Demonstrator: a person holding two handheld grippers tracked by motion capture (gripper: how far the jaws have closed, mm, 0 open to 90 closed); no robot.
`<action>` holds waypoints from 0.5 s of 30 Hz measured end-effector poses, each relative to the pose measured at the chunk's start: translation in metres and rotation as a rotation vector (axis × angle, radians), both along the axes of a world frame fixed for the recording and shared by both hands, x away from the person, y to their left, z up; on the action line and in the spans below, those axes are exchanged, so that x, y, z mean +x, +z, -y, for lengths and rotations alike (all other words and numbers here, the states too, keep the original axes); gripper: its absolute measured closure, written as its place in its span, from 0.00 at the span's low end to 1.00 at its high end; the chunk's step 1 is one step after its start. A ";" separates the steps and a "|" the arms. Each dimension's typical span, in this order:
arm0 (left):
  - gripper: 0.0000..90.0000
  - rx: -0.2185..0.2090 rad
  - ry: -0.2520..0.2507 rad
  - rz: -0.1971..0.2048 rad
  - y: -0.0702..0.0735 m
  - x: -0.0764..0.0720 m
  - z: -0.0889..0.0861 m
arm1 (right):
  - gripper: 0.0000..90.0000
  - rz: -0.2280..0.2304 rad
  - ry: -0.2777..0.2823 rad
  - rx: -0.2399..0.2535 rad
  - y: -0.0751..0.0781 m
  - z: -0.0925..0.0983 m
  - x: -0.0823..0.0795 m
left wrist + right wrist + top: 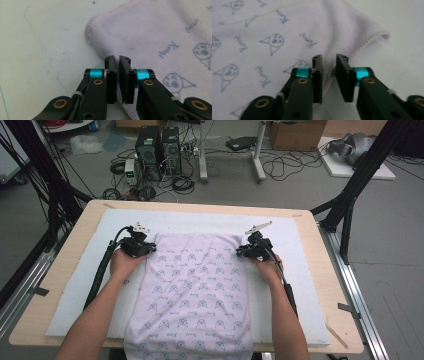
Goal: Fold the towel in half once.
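The pale lilac terry towel printed with small blue faces (192, 290) lies flat, its far 2 corners at my tools. My left gripper (117, 60) is clamped on its hem; my right gripper (329, 58) pinches the hem opposite. Gripping looks done; the fold over the white foam mat (305, 285) remains.

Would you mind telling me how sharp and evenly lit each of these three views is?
High view: even, soft light, no glare, the towel print small but readable. Left gripper view: the left claw crisp, the towel's printed faces slightly soft. Right gripper view: the right claw fairly sharp, the towel corner beyond it blurred, a faint shadow under its hem.
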State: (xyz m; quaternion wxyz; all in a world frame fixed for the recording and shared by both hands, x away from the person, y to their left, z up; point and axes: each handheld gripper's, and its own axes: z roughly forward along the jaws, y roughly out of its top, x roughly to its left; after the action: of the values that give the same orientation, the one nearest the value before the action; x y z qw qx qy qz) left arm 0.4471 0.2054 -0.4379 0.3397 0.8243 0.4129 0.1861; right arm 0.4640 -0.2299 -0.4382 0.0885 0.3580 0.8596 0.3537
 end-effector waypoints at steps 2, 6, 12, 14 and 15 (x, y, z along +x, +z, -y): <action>0.95 -0.006 0.000 -0.003 0.001 0.000 -0.002 | 0.93 -0.009 0.006 0.003 0.001 0.000 -0.001; 0.95 -0.067 -0.015 0.030 0.013 -0.004 -0.008 | 0.94 -0.019 0.016 -0.010 0.006 0.001 -0.004; 0.95 -0.124 -0.058 0.106 0.042 -0.021 -0.021 | 0.94 0.055 0.031 0.111 0.044 0.016 -0.024; 0.95 -0.136 -0.076 0.130 0.052 -0.033 -0.028 | 0.94 0.074 0.060 0.130 0.056 0.017 -0.035; 0.95 -0.136 -0.076 0.130 0.052 -0.033 -0.028 | 0.94 0.076 0.070 0.139 0.060 0.017 -0.039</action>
State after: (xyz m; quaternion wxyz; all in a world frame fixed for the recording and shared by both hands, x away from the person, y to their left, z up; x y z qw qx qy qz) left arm 0.4136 0.2336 -0.3861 0.4280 0.8005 0.3699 0.1978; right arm 0.4249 -0.2468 -0.3786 0.0836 0.3196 0.8409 0.4286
